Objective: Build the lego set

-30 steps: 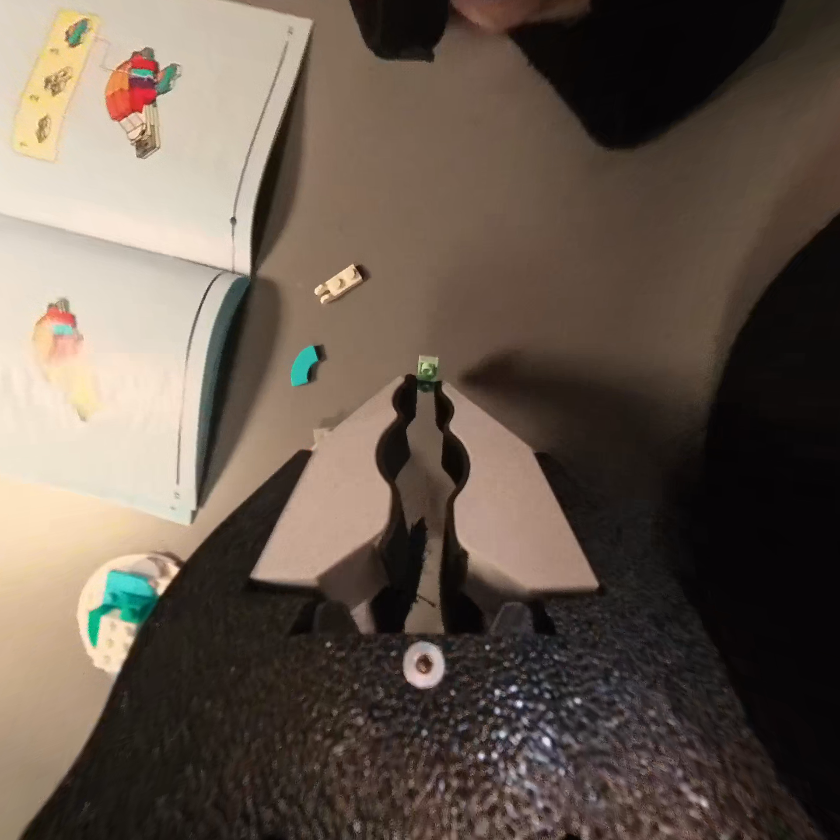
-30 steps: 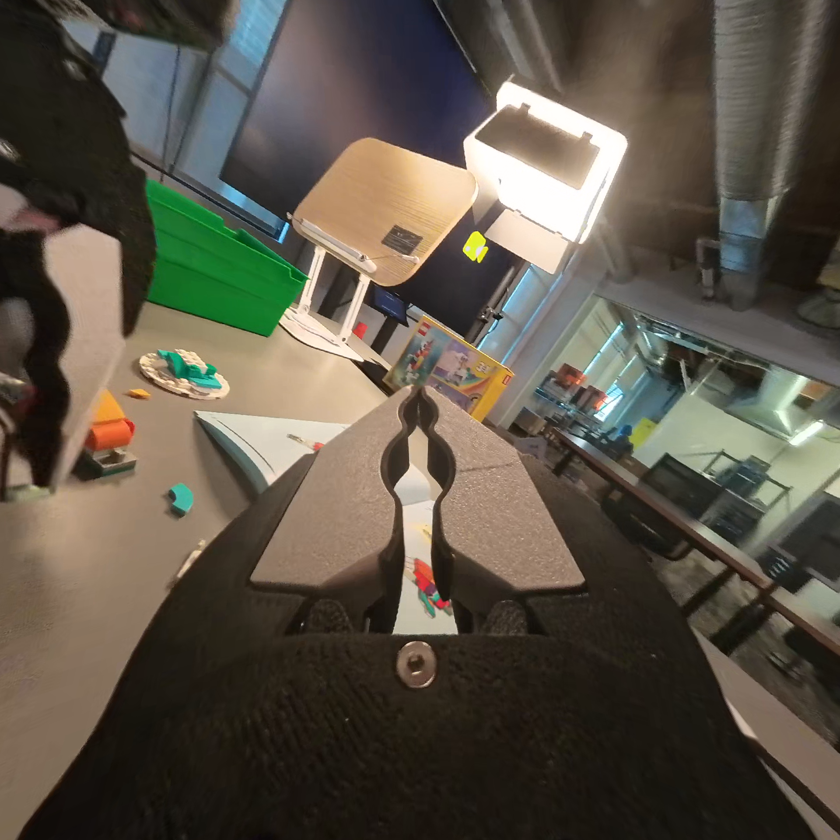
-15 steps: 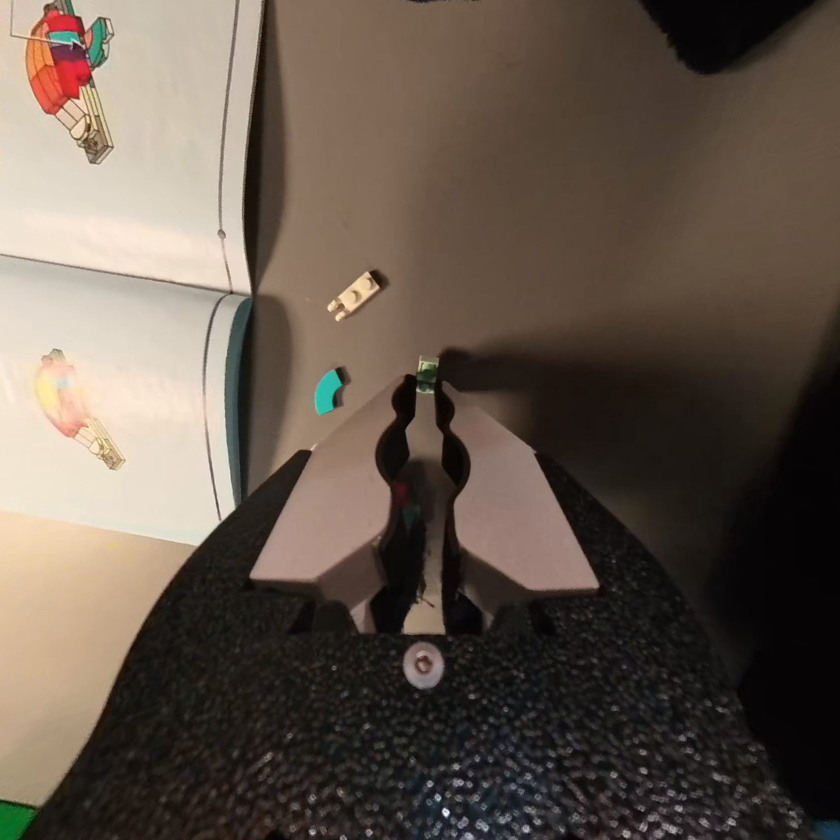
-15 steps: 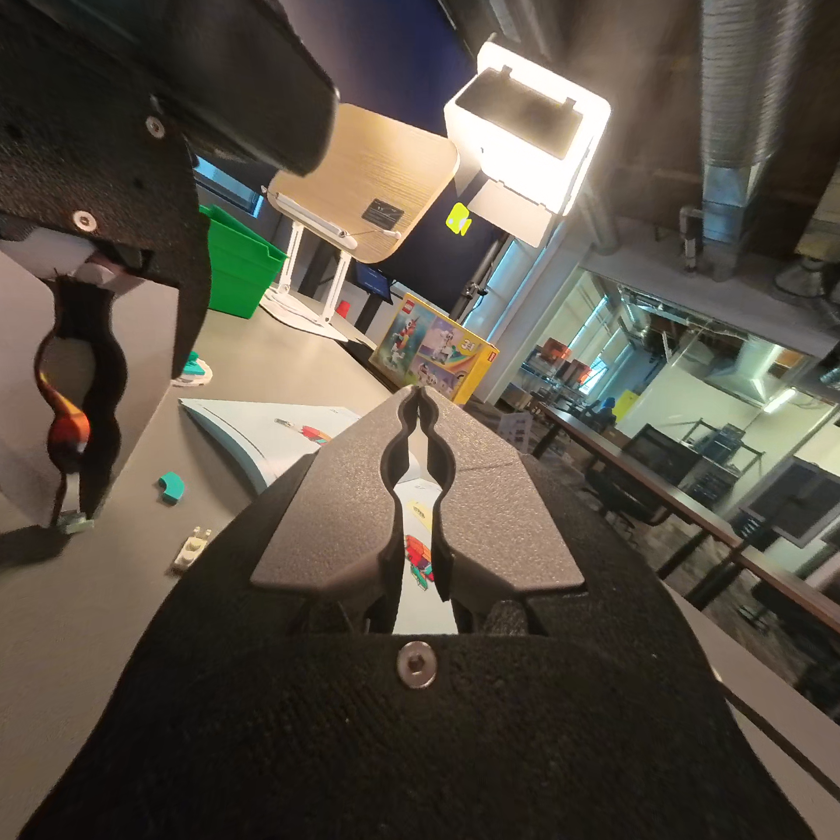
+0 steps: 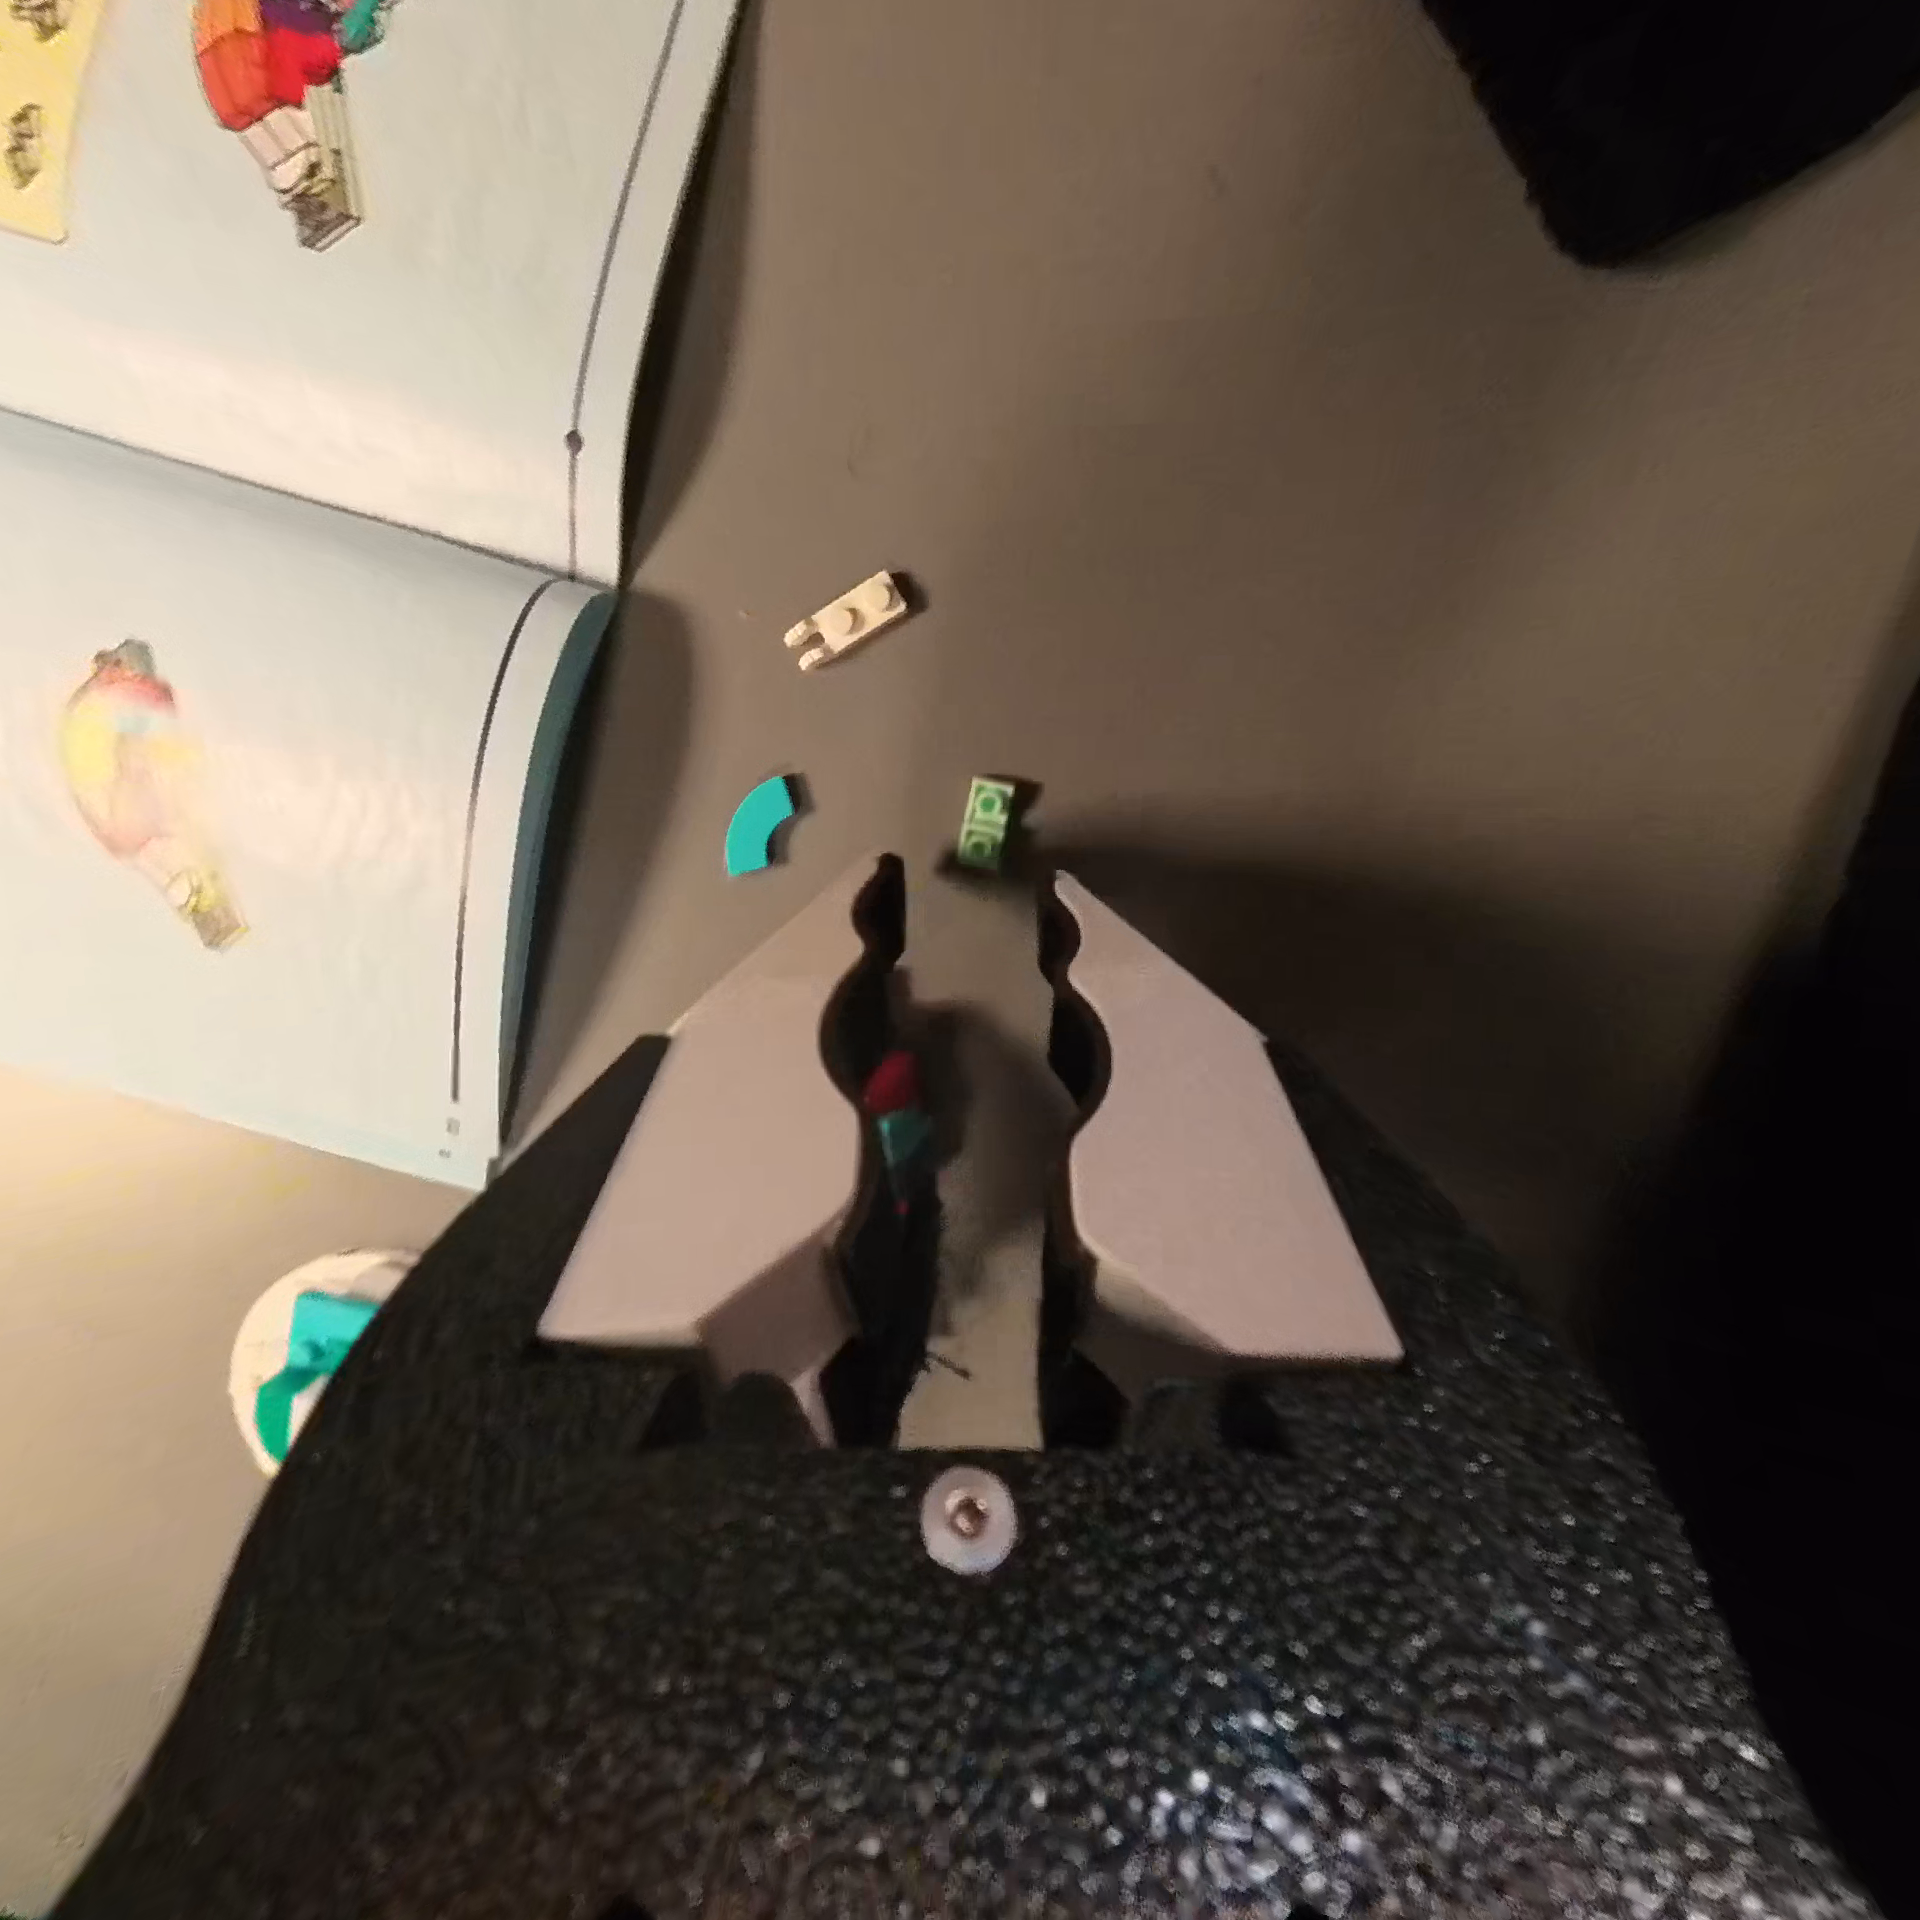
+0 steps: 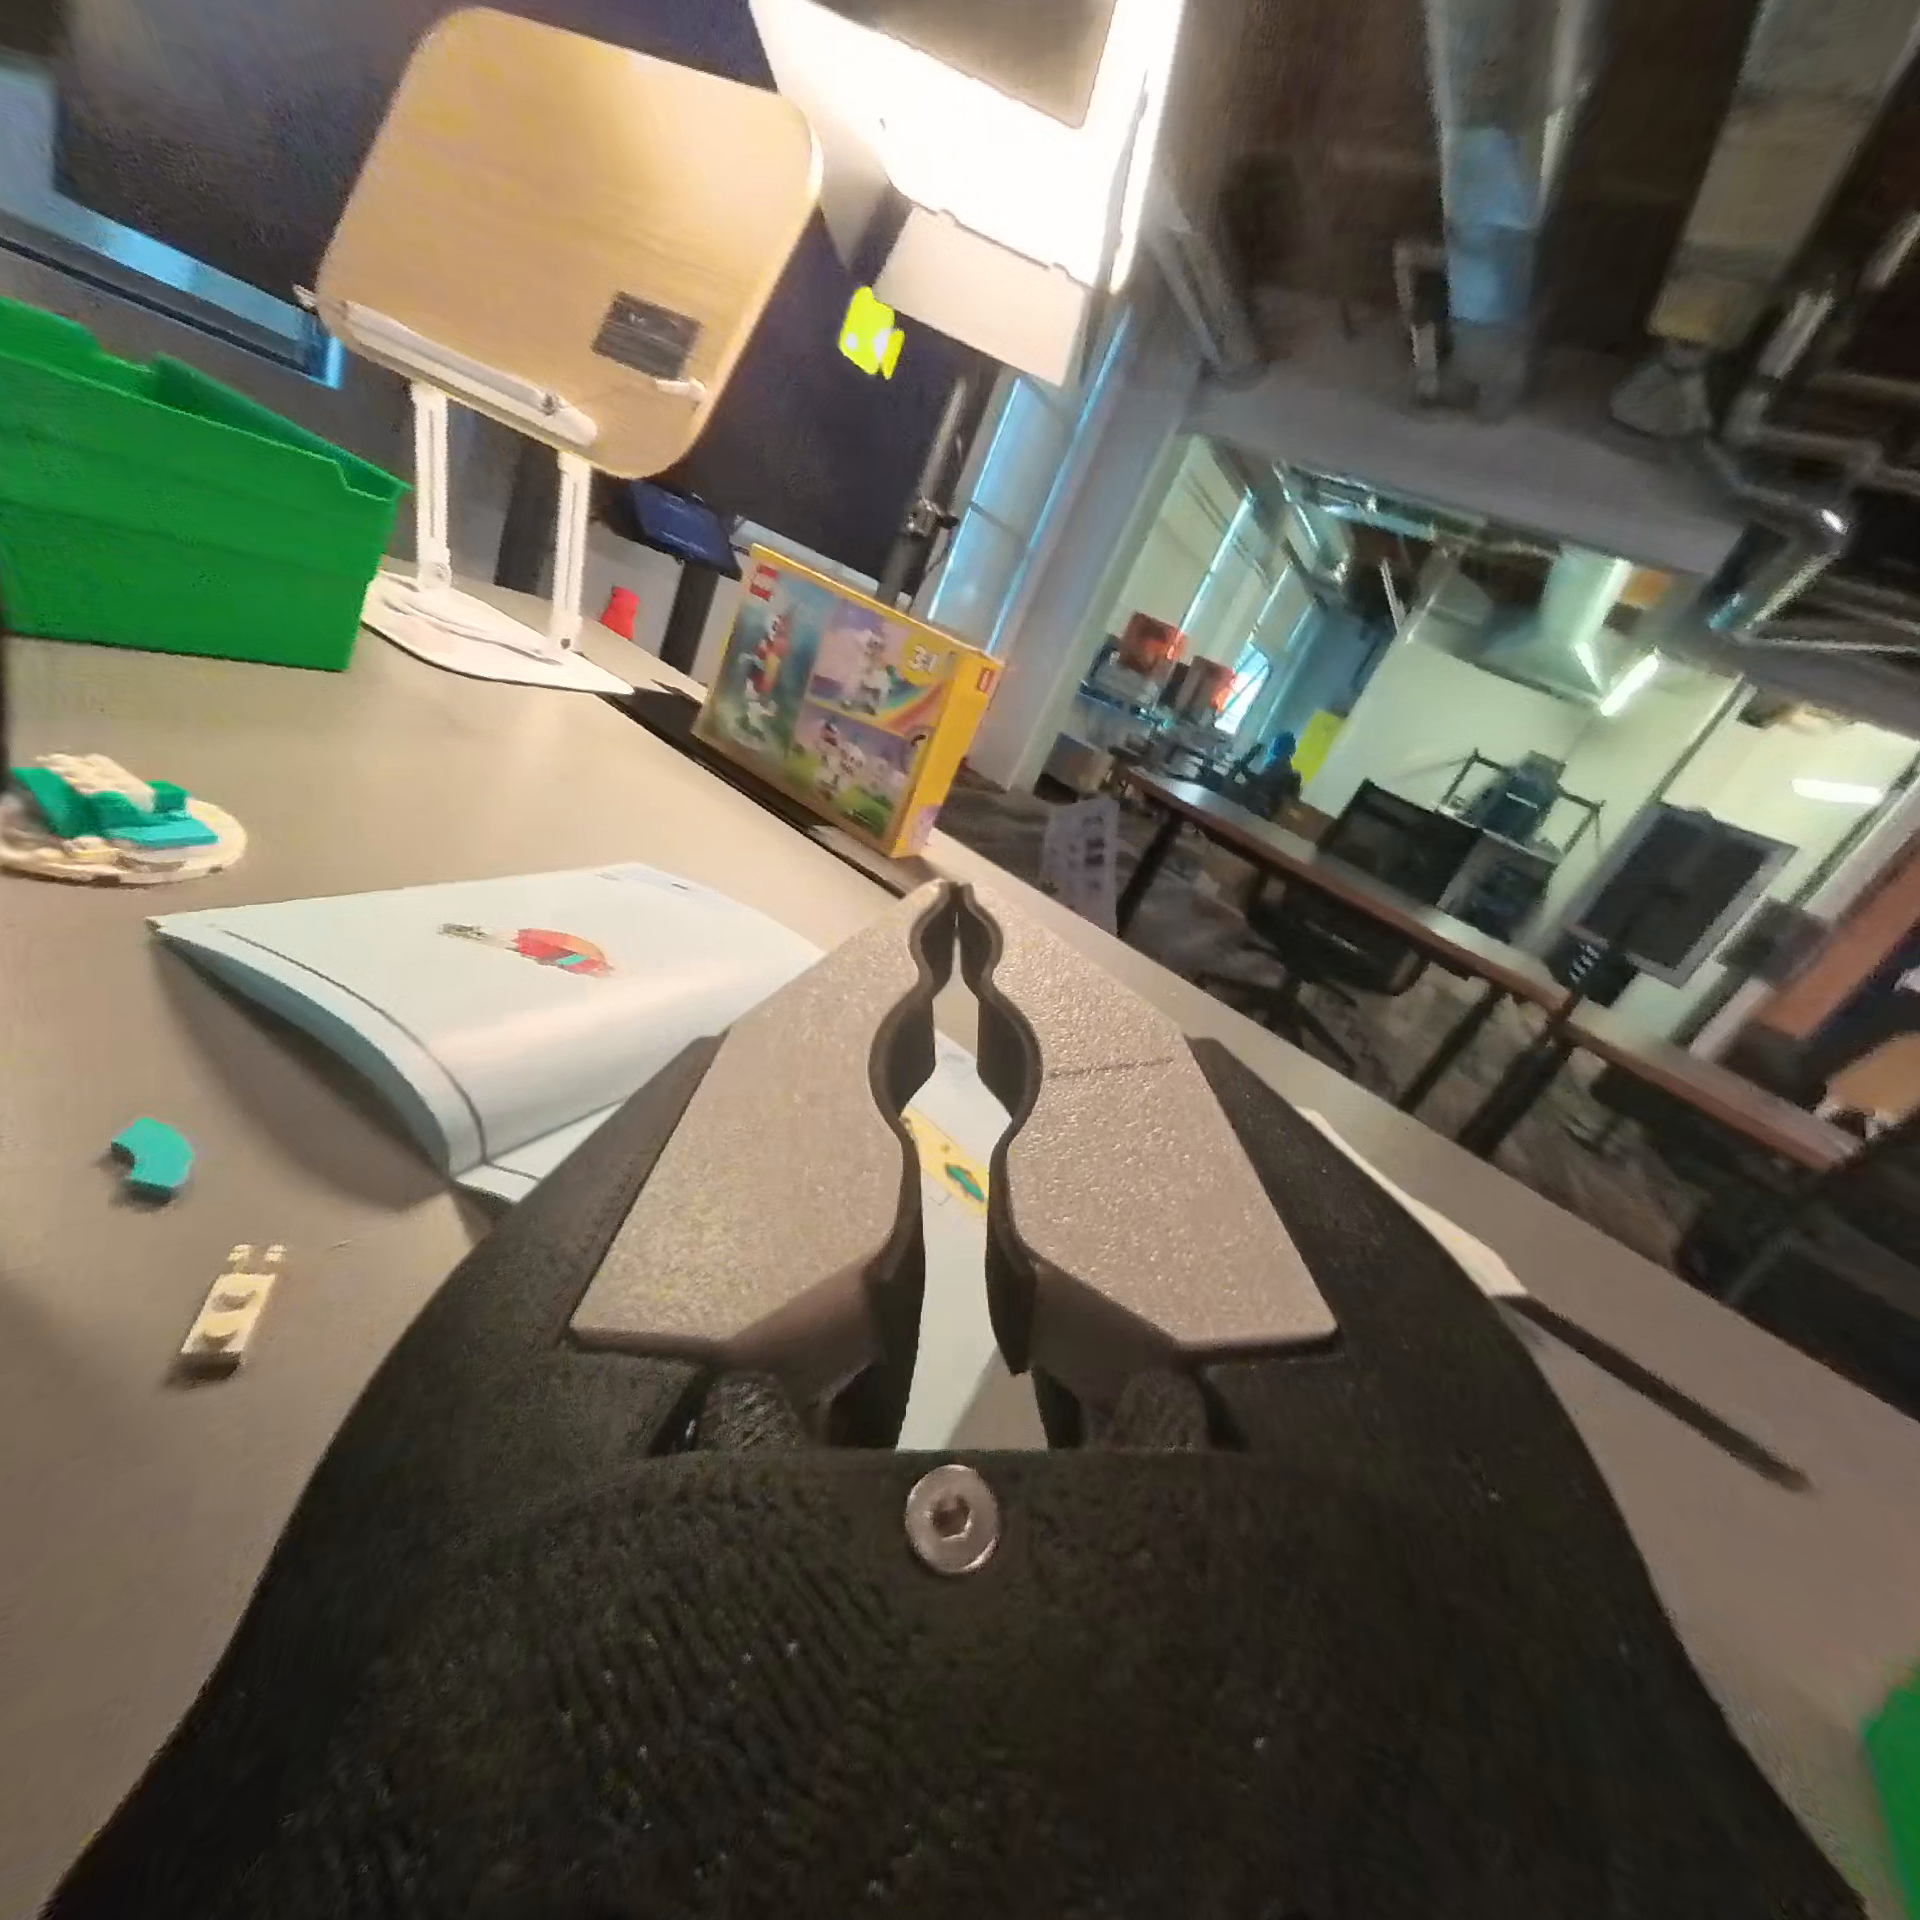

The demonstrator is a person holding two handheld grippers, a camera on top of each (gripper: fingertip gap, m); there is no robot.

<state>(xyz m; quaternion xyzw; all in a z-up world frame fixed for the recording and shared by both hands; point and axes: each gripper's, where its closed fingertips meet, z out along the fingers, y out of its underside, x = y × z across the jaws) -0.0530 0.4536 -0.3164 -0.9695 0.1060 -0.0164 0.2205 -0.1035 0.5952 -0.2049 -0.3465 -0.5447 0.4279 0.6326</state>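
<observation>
My left gripper (image 5: 971,883) is open and points down at the grey table (image 5: 1247,520). A small green piece (image 5: 989,824) lies on the table just beyond its fingertips, free of them. A teal curved tile (image 5: 762,826) and a tan hinge plate (image 5: 852,634) lie to the left of it. A red and teal build (image 5: 894,1101) shows in the gap between the fingers, under the gripper. My right gripper (image 6: 954,894) is shut and empty, held above the open instruction booklet (image 6: 499,997). The teal tile (image 6: 154,1153) and tan plate (image 6: 231,1314) lie to its left.
The booklet (image 5: 260,675) fills the left of the left wrist view. A round white plate with teal bricks (image 6: 104,821) sits farther back, also in the left wrist view (image 5: 301,1351). A green bin (image 6: 177,551), a wooden board on a stand (image 6: 561,239) and the set's box (image 6: 842,707) stand at the far edge. The gap from one gripper's tips to the other's is roughly 20 centimeters. My right tips are about 15 centimeters from the tan hinge plate (image 5: 852,634), my left tips only 5 centimeters. My right wrist view (image 6: 210,1294) looks at it from another angle.
My left gripper has opened and let go of the green piece, which now lies on the table. The right view has swung, and the left gripper is no longer in it.
</observation>
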